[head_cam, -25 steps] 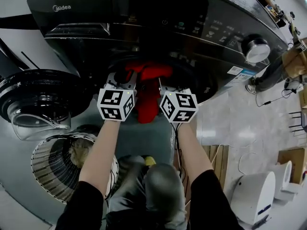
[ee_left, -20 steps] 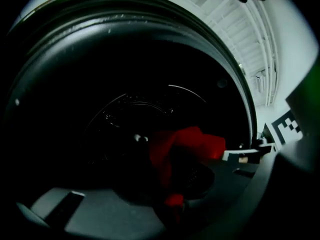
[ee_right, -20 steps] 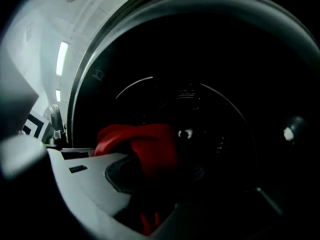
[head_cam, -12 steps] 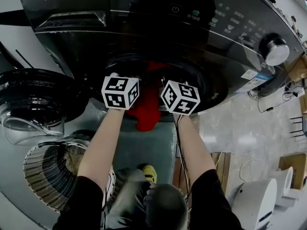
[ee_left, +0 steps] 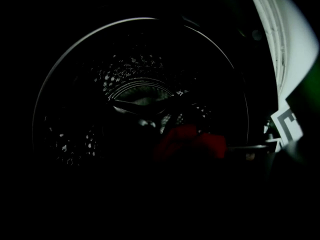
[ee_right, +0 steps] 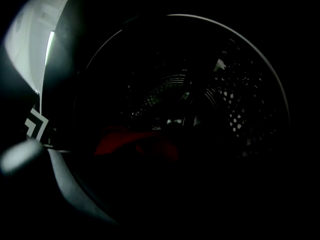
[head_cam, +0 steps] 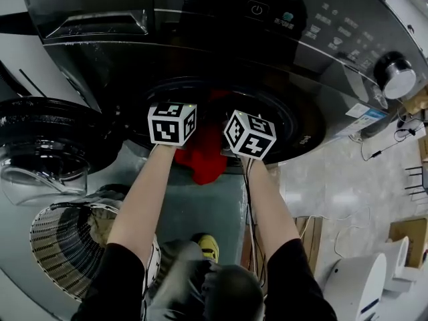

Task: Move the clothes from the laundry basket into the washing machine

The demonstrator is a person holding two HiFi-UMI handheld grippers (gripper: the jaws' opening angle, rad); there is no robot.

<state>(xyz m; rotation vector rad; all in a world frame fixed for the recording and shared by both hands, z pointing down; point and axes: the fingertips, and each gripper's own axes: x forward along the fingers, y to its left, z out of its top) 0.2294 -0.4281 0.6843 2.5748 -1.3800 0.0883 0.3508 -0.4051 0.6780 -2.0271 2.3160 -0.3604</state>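
A red garment (head_cam: 204, 158) hangs over the lower lip of the dark washing machine's (head_cam: 200, 39) round opening, its upper part inside. My left gripper (head_cam: 172, 122) and right gripper (head_cam: 249, 134) reach into that opening side by side, their jaws hidden behind the marker cubes. Both gripper views look into the steel drum (ee_left: 140, 89) (ee_right: 200, 94), with the red garment (ee_left: 192, 144) (ee_right: 130, 141) low and just ahead. Both pairs of jaws have just been opening. The jaws themselves are lost in the dark, so I cannot see whether cloth is between them.
The machine's door (head_cam: 40, 152) stands open at the left. The white ribbed laundry basket (head_cam: 47, 246) sits below it with beige clothing (head_cam: 100, 223) inside. A white appliance (head_cam: 354, 273) and cables lie on the floor at the right.
Both grippers have gone lower and further into the drum opening with the red garment. Its top, earlier held up between them, has gone inside; only the lower part shows.
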